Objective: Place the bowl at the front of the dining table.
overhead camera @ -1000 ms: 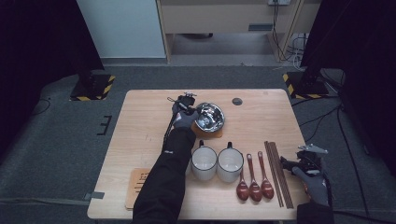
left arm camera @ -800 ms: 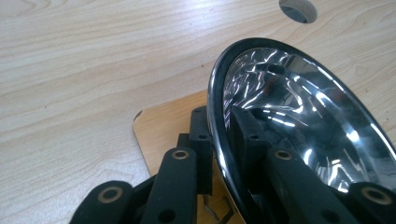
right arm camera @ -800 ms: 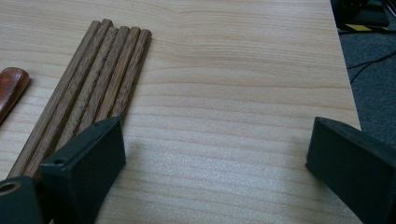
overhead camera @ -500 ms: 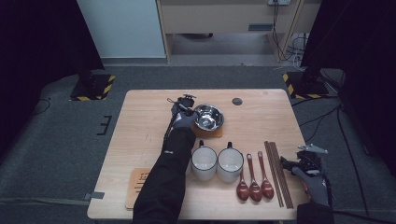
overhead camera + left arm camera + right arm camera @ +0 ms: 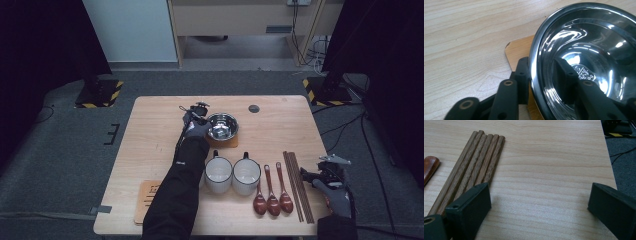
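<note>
Steel bowl [image 5: 584,62] sat on coaster [image 5: 520,51] near table's far edge; left gripper [image 5: 544,75] jaws straddled its rim, just opening, seemingly off it; right gripper [image 5: 539,205] gaped empty.

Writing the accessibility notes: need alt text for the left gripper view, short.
The left tool's two black jaws straddle the rim of a shiny round steel bowl, one jaw outside and one inside; they have just been opening, with a gap at the rim. The bowl sits on a thin light-brown wooden coaster on a pale wooden table.
</note>
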`<state>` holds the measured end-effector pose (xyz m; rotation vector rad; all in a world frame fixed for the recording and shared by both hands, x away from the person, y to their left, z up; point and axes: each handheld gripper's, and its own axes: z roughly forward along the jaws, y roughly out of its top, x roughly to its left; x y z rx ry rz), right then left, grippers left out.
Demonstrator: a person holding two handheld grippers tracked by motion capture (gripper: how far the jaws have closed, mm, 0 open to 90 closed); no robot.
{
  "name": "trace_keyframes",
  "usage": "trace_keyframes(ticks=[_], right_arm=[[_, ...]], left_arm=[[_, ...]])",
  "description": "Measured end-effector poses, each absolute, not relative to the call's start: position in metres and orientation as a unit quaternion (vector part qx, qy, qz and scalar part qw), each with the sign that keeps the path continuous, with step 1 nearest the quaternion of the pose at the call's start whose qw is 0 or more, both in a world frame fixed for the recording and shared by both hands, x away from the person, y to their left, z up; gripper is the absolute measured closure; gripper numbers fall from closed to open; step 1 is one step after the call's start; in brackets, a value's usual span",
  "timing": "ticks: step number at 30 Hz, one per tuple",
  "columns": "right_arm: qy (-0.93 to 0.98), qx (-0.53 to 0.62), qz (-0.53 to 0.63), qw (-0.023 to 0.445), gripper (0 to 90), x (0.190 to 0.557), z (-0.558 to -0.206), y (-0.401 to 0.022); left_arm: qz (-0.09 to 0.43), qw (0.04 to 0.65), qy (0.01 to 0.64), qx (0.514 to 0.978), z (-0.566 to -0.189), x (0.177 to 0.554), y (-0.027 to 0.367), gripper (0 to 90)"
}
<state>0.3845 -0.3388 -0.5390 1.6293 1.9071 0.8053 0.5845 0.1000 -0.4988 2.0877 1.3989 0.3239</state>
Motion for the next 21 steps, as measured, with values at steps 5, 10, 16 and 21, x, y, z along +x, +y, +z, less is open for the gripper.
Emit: trace_keyframes(ticks=[5,10,16,21], right_arm=[[0.701,0.599,0.296,0.251,4.3,0.385,-0.539,-0.339],[0.700,0.601,0.294,0.251,3.9,0.385,-0.539,-0.339],[0.699,0.602,0.294,0.251,3.7,0.385,-0.539,-0.338],[0.700,0.601,0.294,0.249,2.5,0.385,-0.539,-0.339]], left_arm=[[0.133,0.300,0.523,0.787,-0.497,0.584,0.101,55.4],[0.149,0.306,0.520,0.784,-0.491,0.583,0.107,45.7],[0.163,0.330,0.505,0.781,-0.476,0.577,0.109,37.6],[0.166,0.349,0.497,0.777,-0.461,0.569,0.111,33.8]])
